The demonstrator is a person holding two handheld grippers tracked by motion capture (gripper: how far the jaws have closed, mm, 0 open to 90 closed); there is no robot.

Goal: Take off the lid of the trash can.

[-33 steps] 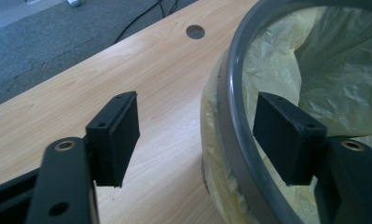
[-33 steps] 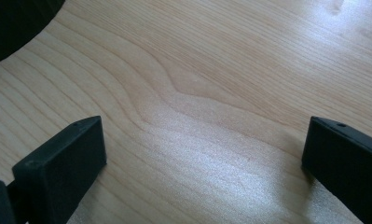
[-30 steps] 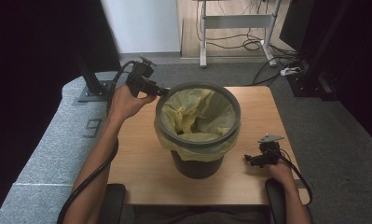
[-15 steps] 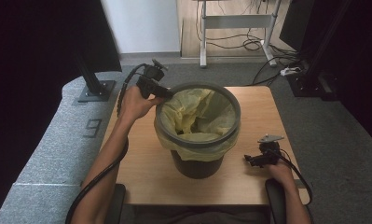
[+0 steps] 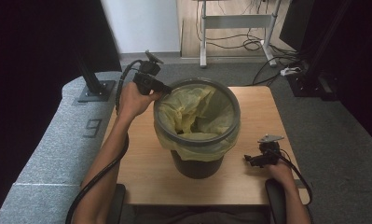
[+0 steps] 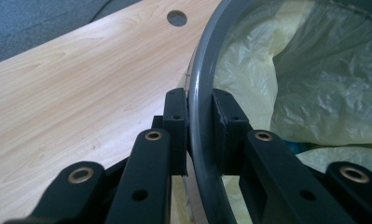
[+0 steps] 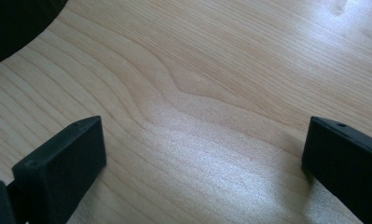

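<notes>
Left tongs (image 6: 200, 135) clamp bin rim (image 6: 197, 93).

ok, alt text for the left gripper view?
The left gripper, its jaws just closed, clamps the grey rim ring of a waste bin, one black pad on each side. A crinkled yellow bin liner lies inside the ring at right; the light wooden table, with a round hole, stretches away at left.

Wooden table (image 5: 141, 172); dark bin (image 5: 196, 161) with grey rim ring (image 5: 197, 138), yellow liner (image 5: 193, 107). Left gripper (image 5: 161, 89) at the ring's far-left edge; right gripper (image 5: 250, 159) on table, apart.
</notes>
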